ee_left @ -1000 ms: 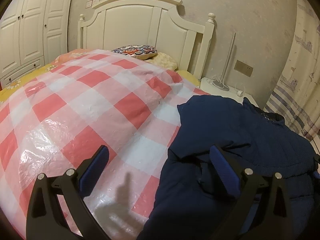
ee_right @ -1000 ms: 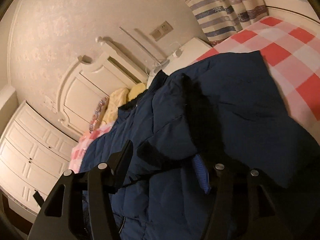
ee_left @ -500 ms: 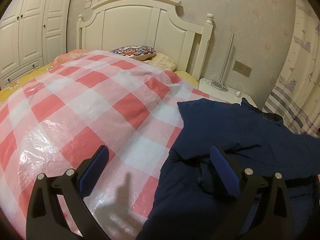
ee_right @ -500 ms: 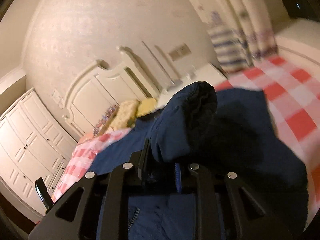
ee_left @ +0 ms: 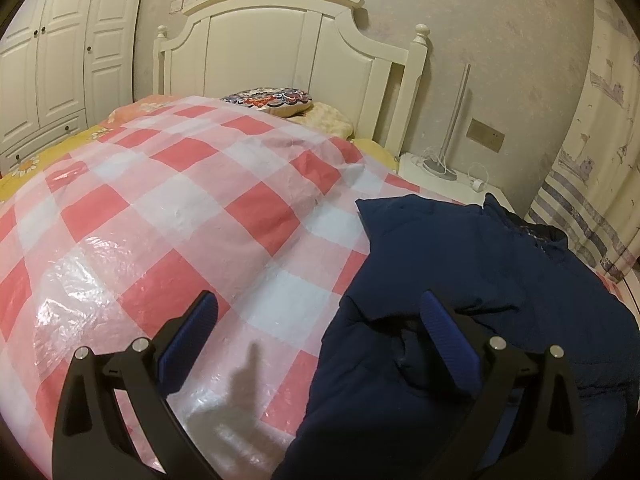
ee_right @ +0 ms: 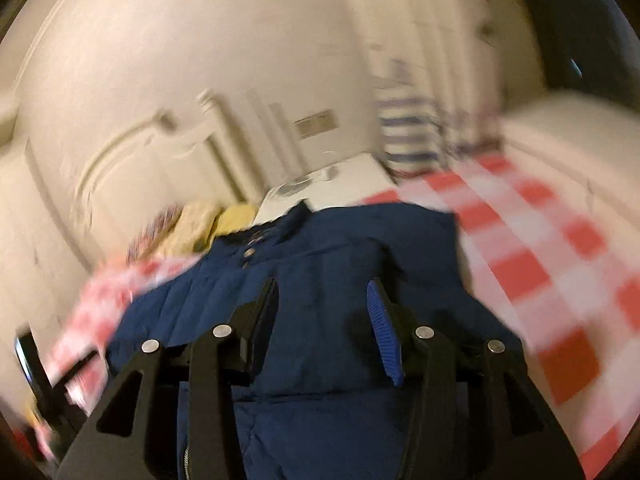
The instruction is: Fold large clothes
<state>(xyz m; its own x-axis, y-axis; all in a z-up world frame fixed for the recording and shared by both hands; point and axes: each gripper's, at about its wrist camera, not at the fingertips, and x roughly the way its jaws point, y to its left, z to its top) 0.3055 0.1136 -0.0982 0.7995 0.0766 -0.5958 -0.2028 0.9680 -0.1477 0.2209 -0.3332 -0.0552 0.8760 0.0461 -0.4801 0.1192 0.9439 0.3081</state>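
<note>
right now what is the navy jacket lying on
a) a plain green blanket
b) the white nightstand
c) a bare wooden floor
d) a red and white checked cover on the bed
d: the jacket lies spread on the red and white checked cover that lies over the bed, as both views show.

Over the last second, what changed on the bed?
The right gripper pinched a fold of the navy jacket, lifted it over, then let go; its jaws have just been opening, nothing clamped between them. The jacket now lies flatter. The left gripper stayed open over the jacket's edge; the checkered cover is unchanged.
</note>
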